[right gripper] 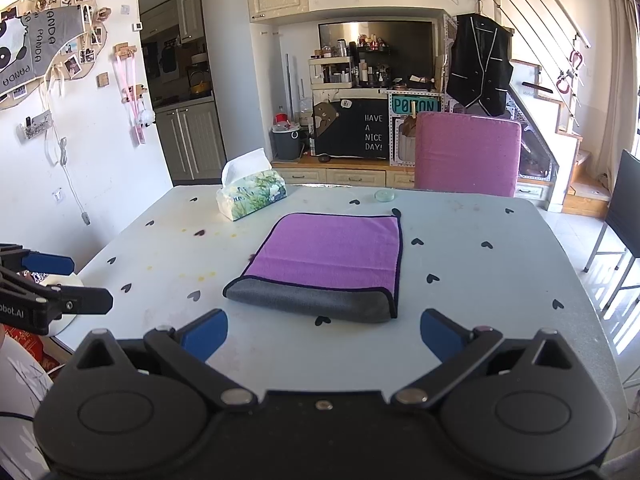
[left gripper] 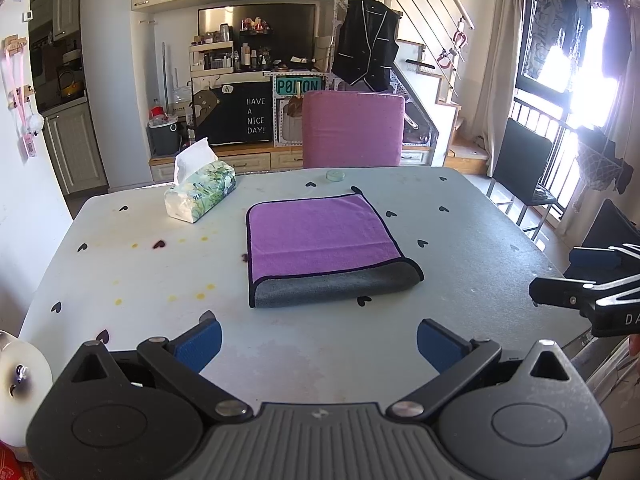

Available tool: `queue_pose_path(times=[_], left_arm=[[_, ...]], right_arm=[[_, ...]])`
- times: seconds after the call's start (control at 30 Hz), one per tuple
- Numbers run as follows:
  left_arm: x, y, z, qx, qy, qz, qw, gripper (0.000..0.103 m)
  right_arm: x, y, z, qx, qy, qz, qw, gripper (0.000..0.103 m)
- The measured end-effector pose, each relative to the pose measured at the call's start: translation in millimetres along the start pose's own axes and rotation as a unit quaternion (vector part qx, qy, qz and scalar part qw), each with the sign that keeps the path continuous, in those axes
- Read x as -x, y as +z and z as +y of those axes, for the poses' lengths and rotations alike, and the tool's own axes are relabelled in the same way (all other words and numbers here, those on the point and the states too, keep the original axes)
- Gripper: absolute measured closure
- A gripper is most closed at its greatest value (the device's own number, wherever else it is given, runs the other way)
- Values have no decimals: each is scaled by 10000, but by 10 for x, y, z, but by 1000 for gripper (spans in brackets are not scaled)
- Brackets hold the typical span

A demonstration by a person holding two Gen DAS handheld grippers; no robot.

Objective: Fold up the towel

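Observation:
A purple towel (left gripper: 320,234) with a grey underside lies folded on the white table (left gripper: 472,216), its rolled fold edge toward me. It also shows in the right wrist view (right gripper: 332,252). My left gripper (left gripper: 319,338) is open and empty, held above the table's near edge, short of the towel. My right gripper (right gripper: 324,334) is open and empty, also just short of the towel. The right gripper shows at the right edge of the left wrist view (left gripper: 560,280). The left gripper shows at the left edge of the right wrist view (right gripper: 86,280).
A tissue box (left gripper: 200,192) stands at the back left of the table. A small round glass dish (left gripper: 335,175) sits at the far edge. A pink chair (left gripper: 352,128) stands behind the table. A black chair (left gripper: 524,168) is at the right.

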State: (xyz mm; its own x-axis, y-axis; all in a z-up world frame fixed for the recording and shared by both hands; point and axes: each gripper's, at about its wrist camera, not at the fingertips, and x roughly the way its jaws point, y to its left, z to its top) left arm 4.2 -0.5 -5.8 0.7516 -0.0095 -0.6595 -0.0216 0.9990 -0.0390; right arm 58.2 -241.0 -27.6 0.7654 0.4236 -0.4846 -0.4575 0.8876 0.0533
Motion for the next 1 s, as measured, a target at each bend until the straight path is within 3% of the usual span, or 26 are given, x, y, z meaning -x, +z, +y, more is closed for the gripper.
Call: queue_pose_path(times=[1.0], left_arm=[[3, 6, -8, 0, 9, 1, 10000, 1]], right_arm=[[-6, 3, -4, 9, -2, 11, 10000, 0]])
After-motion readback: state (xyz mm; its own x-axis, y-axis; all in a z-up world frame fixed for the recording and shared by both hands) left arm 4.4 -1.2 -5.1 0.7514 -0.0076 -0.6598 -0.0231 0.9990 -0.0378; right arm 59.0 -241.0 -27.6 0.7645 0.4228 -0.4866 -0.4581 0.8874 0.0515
